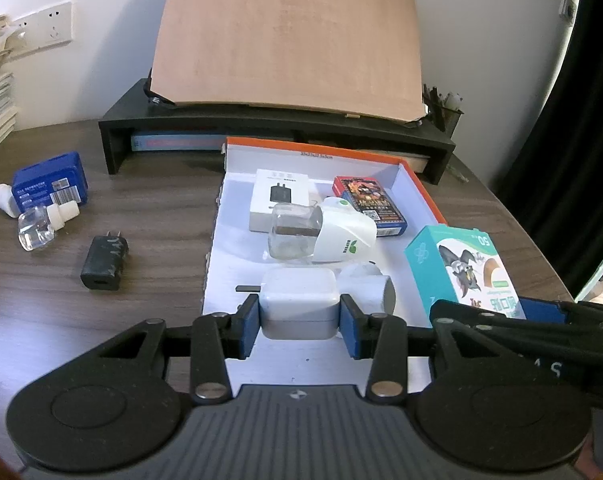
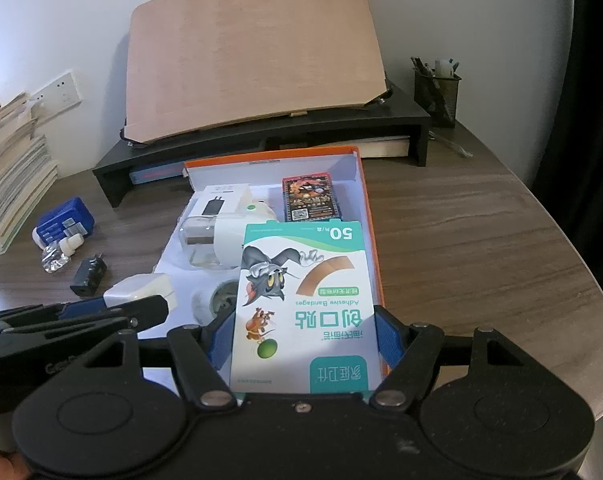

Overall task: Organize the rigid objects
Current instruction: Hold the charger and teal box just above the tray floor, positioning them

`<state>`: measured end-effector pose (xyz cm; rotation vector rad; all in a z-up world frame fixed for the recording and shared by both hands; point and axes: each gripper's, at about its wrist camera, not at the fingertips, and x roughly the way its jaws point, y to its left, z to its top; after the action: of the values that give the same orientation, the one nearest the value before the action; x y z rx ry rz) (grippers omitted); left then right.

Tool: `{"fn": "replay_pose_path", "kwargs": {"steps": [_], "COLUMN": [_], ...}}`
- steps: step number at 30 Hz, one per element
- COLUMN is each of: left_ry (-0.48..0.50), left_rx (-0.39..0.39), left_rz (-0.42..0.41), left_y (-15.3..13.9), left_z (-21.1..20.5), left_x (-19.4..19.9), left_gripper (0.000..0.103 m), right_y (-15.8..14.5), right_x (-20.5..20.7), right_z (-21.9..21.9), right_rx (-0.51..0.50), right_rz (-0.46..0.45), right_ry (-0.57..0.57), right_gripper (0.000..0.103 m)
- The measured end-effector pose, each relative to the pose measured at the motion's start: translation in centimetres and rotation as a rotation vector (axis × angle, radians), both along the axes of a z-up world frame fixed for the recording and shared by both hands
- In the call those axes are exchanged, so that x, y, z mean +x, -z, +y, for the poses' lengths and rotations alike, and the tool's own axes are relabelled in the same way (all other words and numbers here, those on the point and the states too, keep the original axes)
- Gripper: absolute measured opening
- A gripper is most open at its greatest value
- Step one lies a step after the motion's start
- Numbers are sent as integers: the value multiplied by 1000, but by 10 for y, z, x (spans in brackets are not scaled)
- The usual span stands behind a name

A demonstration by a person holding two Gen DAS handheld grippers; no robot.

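The left gripper (image 1: pixel 299 314) clamps a white charger (image 1: pixel 299 304) at lower centre, over the orange-rimmed tray (image 1: pixel 423 184). The right gripper (image 2: pixel 303 338) pinches the bandage box (image 2: pixel 301 300) by its long sides. The charger looks dense, stiff and slick, so flat faces suit it; the light carton may crush.

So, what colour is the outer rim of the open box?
Orange on the box rim, white inside; clearest in the right wrist view.

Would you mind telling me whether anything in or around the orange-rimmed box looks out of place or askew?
Yes: inside the box, the white plug-in device with a clear bottle lies tipped on its side. On the table to the left, a small clear bottle also lies toppled beside the blue box.
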<state>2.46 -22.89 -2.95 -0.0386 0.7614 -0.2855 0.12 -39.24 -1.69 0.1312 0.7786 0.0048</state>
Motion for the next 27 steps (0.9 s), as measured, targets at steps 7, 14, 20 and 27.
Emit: {"fn": "replay_pose_path", "kwargs": {"steps": [7,14,20,27], "left_ry": [12,17,18,17], "left_rx": [-4,-3,-4,-6], "left_rz": [5,4,0,-2], "left_y": [1,0,-2,-3], "left_z": [-1,-2,-2,-2], "left_x": [-1,-2,-5,-9], "left_gripper": [42,42,42,42], "right_y": [0,0,-2,-3], "right_x": [0,-1,-3,-5], "right_z": [-1,0,0,0], "right_rx": [-4,-3,-5,-7], "right_rz": [6,9,9,9], "right_ry": [7,9,9,9], "right_gripper": [84,84,84,84]}}
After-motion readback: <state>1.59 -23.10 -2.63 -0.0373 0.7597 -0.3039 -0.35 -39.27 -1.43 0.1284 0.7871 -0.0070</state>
